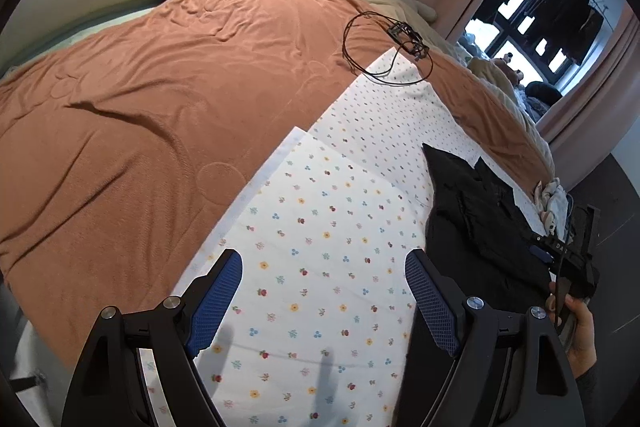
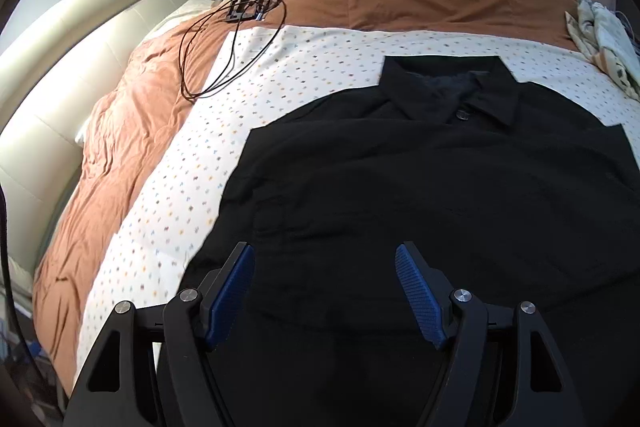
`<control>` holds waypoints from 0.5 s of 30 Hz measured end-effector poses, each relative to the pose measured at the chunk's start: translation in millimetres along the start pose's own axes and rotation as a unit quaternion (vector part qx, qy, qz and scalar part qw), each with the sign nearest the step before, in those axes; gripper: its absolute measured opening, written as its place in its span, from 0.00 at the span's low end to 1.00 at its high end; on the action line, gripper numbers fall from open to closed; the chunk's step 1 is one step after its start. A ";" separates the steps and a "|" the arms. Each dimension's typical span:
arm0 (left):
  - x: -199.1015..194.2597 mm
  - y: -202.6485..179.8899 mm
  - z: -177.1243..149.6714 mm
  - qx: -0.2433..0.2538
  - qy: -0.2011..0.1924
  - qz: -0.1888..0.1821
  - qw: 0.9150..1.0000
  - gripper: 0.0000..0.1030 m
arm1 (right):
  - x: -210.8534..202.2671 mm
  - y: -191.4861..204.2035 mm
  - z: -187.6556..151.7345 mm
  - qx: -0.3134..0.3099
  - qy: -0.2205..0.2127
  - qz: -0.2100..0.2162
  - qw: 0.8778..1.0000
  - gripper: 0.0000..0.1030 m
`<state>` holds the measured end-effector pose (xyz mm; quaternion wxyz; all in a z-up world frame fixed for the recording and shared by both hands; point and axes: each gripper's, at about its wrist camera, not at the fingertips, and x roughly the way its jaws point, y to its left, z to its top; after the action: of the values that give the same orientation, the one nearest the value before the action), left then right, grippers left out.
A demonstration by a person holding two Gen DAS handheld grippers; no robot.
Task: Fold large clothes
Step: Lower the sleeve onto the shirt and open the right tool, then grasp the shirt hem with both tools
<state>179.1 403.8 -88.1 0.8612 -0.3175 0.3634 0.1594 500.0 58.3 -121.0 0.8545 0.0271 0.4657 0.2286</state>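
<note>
A black collared shirt [image 2: 420,187] lies spread flat on a white flower-print sheet [image 2: 168,195] on the bed, its collar at the far end. My right gripper [image 2: 324,259] hangs open just above the shirt's near part, nothing between its blue pads. In the left wrist view the same black shirt [image 1: 476,219] lies at the right. My left gripper [image 1: 324,267] stands open over the flower-print sheet [image 1: 320,227], left of the shirt, holding nothing. The right gripper's body and a hand [image 1: 576,323] show at that view's right edge.
A rust-orange blanket [image 1: 140,99] covers the bed beyond the sheet. A small black device with a looped cable [image 2: 248,7] lies at the sheet's far corner. A crumpled light cloth [image 2: 604,35] sits at the far right. Padded headboard [image 2: 60,79], curtains and a window surround the bed.
</note>
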 end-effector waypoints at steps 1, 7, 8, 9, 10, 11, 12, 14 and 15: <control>1.3 -4.3 -2.4 0.000 0.000 -0.003 1.000 0.82 | -10.7 -9.2 -3.5 0.003 -0.002 -0.006 1.000 0.71; 5.1 -38.0 -19.0 0.004 0.008 -0.023 1.000 0.82 | -61.0 -67.1 -23.3 0.027 -0.015 -0.038 0.999 0.71; 4.9 -43.8 -22.1 0.007 0.009 -0.026 1.000 0.82 | -71.6 -80.7 -30.0 0.034 -0.017 -0.045 0.998 0.71; 4.9 -49.9 -25.4 0.009 0.010 -0.029 0.999 0.82 | -77.5 -89.3 -34.3 0.038 -0.018 -0.050 0.998 0.71; 5.2 -55.4 -28.7 0.012 0.012 -0.031 0.999 0.82 | -84.5 -99.6 -39.4 0.043 -0.019 -0.056 0.997 0.71; 5.9 -61.0 -32.7 0.016 0.015 -0.031 0.999 0.82 | -88.7 -106.8 -43.4 0.046 -0.020 -0.061 0.997 0.71; 7.1 -65.7 -36.5 0.018 0.018 -0.031 0.999 0.82 | -95.5 -117.4 -48.9 0.051 -0.022 -0.069 0.996 0.71; 8.6 -73.9 -45.3 0.024 0.023 -0.031 0.999 0.82 | -107.7 -137.5 -59.6 0.063 -0.024 -0.077 0.995 0.71; 9.1 -76.2 -49.0 0.024 0.024 -0.031 0.999 0.82 | -111.8 -144.9 -63.5 0.068 -0.025 -0.078 0.994 0.71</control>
<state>198.2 314.7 -88.0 0.8641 -0.3114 0.3781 0.1159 450.0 -128.3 -106.9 0.8772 0.0544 0.4595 0.1282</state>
